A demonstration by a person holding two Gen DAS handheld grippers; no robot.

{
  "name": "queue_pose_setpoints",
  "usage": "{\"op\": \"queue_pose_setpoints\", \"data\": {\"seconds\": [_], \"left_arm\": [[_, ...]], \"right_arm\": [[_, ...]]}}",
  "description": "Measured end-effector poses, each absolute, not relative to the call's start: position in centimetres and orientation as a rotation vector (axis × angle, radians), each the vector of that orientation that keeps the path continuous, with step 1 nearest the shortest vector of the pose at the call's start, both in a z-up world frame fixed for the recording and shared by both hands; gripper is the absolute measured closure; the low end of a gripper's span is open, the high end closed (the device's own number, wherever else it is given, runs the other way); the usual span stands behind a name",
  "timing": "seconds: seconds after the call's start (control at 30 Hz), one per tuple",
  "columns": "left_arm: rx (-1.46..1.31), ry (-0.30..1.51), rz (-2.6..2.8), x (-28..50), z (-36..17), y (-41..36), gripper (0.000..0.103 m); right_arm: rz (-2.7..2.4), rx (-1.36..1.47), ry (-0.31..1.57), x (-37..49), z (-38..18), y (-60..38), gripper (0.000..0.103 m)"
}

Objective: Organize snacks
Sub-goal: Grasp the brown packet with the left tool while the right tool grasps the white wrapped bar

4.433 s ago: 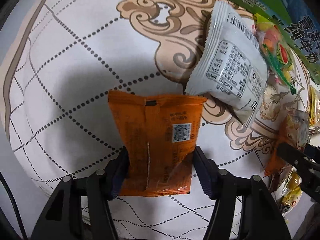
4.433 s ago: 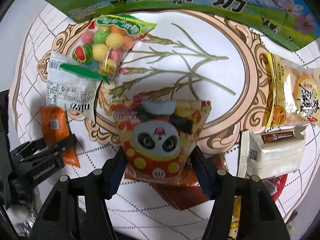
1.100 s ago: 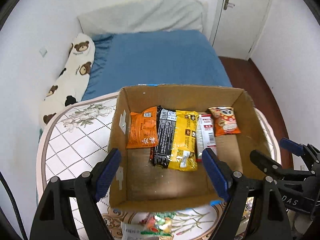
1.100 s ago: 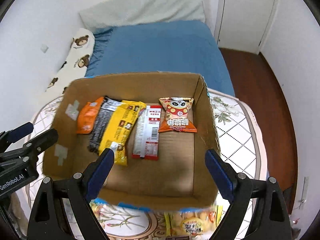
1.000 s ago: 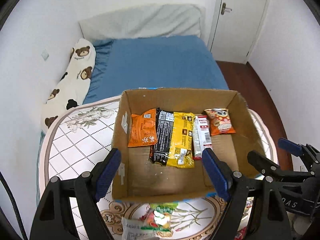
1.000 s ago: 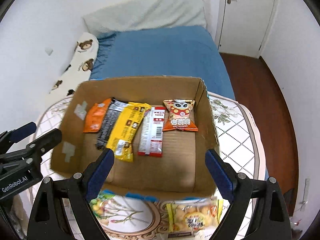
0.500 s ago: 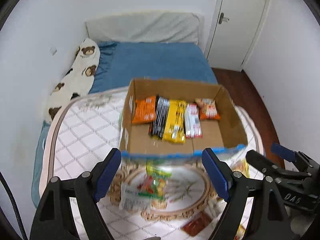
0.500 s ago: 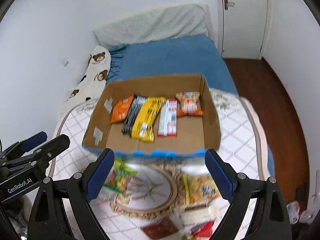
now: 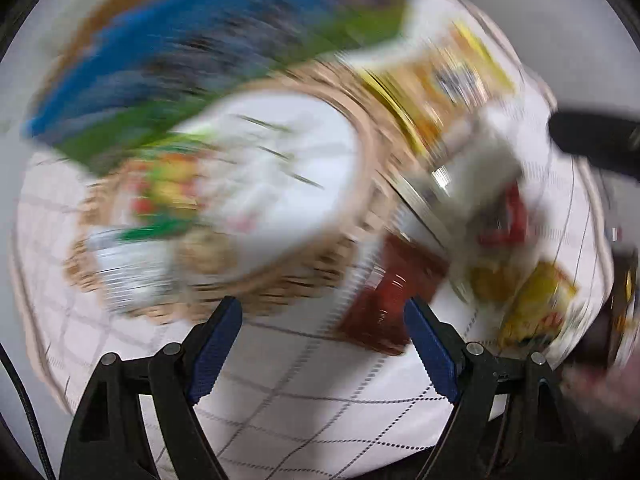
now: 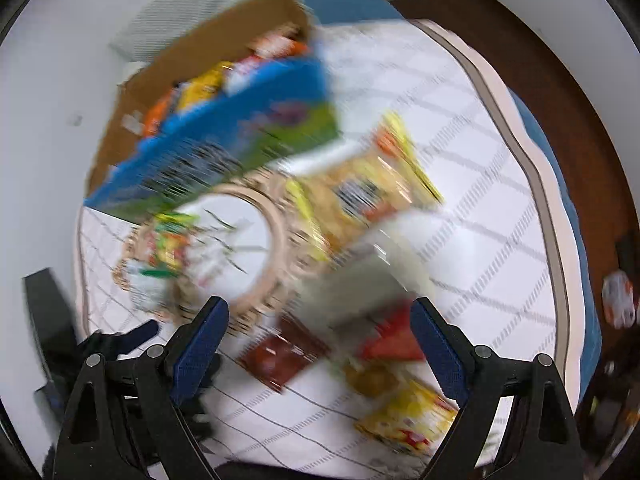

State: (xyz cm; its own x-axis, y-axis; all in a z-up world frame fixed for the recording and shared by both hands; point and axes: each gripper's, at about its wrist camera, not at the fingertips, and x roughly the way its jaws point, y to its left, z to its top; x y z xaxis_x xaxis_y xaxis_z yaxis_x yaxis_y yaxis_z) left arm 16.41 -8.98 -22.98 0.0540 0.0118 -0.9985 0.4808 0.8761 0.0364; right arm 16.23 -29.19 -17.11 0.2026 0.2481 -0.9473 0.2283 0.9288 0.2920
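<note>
Right now both of my grippers are spread wide with nothing between their fingers. My left gripper (image 9: 322, 322) hangs over the tablecloth (image 9: 280, 400), and its view is heavily smeared. Just ahead of its right finger lies a dark red packet (image 9: 390, 304) flat on the cloth, close to the blue pad but not between the pads. Beyond that, further right, are a white wrapped snack (image 9: 476, 168), a red packet (image 9: 506, 220) under it and some yellow packets (image 9: 536, 308) near the table edge. To the left front lie a bag of coloured candies (image 9: 170, 184) and a white packet (image 9: 128, 268) next to it. A large yellow biscuit bag (image 9: 444, 80) sits further off, beside the blue and green side of the box (image 9: 180, 80). From my right gripper (image 10: 318, 320), the same dark red packet (image 10: 282, 354) lies just in front, between the lines of the two fingers and nearer the left one, with the white snack (image 10: 360, 284) above it and the red packet (image 10: 394, 342) to its right. The cardboard box (image 10: 224, 40) stands at the far side of the table with several packets already inside; I cannot tell them apart in the blur. My left gripper shows dark at the lower left of this view.
</note>
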Motion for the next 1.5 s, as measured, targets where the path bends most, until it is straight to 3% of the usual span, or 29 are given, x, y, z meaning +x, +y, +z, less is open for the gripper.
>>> {"op": "queue_pose_setpoints", "data": {"seconds": [0.2,0.3,0.67,0.73,0.83,1.03,1.13,1.5], "left_arm": [[0.616,1.539,-0.445,14.8,-29.2,-13.7,0.023],[0.591,1.509,-0.406,15.3,-28.7,-13.7,0.049],[0.002,1.652,-0.052,20.2,-27.5,-2.6,0.049],[-0.051,1.652,-0.033,20.0,-27.7,-1.8,0.047],[-0.087,1.645,-0.031,19.6,-27.8,-1.6,0.047],[-0.117,1.648,-0.067,18.5,-28.6,-0.4,0.044],[-0.133,1.659,-0.083,19.1,-28.6,0.9,0.044],[-0.127,1.627,-0.025,20.8,-27.8,2.4,0.049]], "right_arm": [[-0.064,0.492,1.4,14.6,-19.8,-32.3,0.015],[-0.063,0.533,1.402,15.1,-20.6,-32.7,0.016],[-0.043,0.783,1.607,20.4,-27.6,-29.3,0.016],[-0.103,0.807,1.651,20.8,-29.5,-29.1,0.023],[-0.13,0.686,1.664,21.7,-30.1,-27.5,0.029],[0.155,-0.037,1.614,22.0,-27.8,-17.4,0.034],[0.255,-0.208,1.624,20.2,-27.9,-14.1,0.035],[0.175,-0.036,1.574,19.3,-28.3,-15.2,0.033]]}}
